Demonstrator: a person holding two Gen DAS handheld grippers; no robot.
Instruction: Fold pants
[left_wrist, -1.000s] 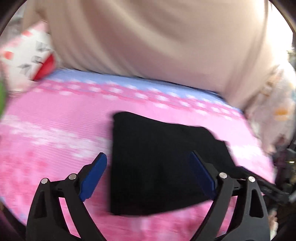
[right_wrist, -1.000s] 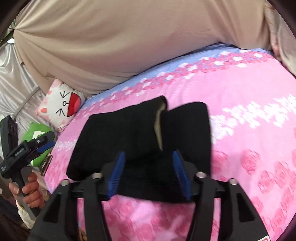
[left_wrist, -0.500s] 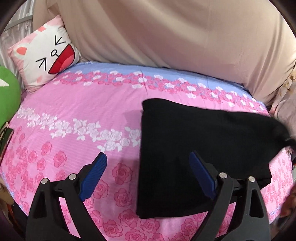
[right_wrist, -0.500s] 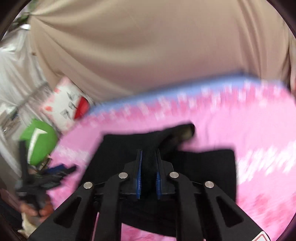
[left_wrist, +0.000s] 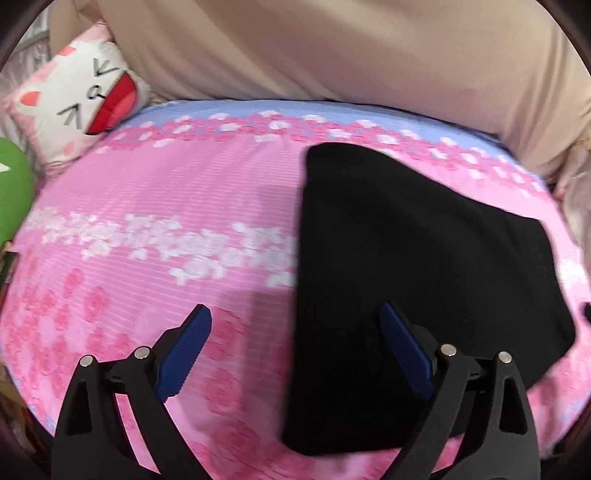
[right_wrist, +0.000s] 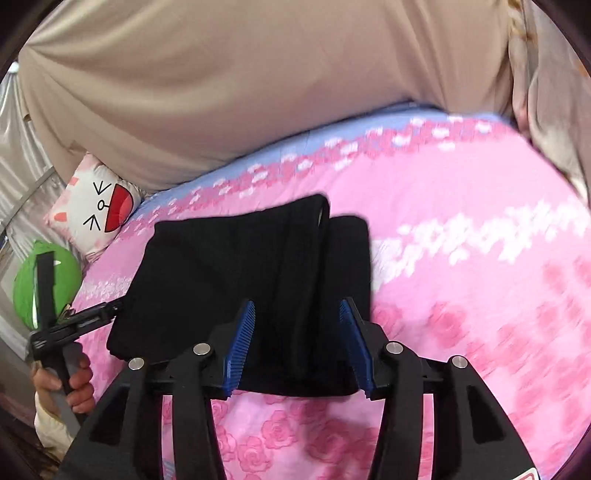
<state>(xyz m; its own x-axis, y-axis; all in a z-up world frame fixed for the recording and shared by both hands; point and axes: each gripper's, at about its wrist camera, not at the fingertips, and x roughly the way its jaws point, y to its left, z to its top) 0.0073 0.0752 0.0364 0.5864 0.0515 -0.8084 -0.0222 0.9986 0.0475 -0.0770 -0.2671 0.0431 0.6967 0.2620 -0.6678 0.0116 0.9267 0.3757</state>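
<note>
Pink rose-printed bed sheet (left_wrist: 147, 206) carries the black folded pants (left_wrist: 406, 277), which lie right of centre in my left view. My right gripper (right_wrist: 297, 341) pinched the cloth half a second ago; its fingers have just been opening and now stand spread with nothing pressed, so I judge this fold is released. My left gripper (left_wrist: 295, 354) is spread wide over the pants' left edge. Free sheet remains on the left.

A cat-face pillow (left_wrist: 79, 107) and green cushion (right_wrist: 48, 282) lie beside the pink floral bedsheet (left_wrist: 155, 206), beige drape (right_wrist: 229, 85) behind
</note>
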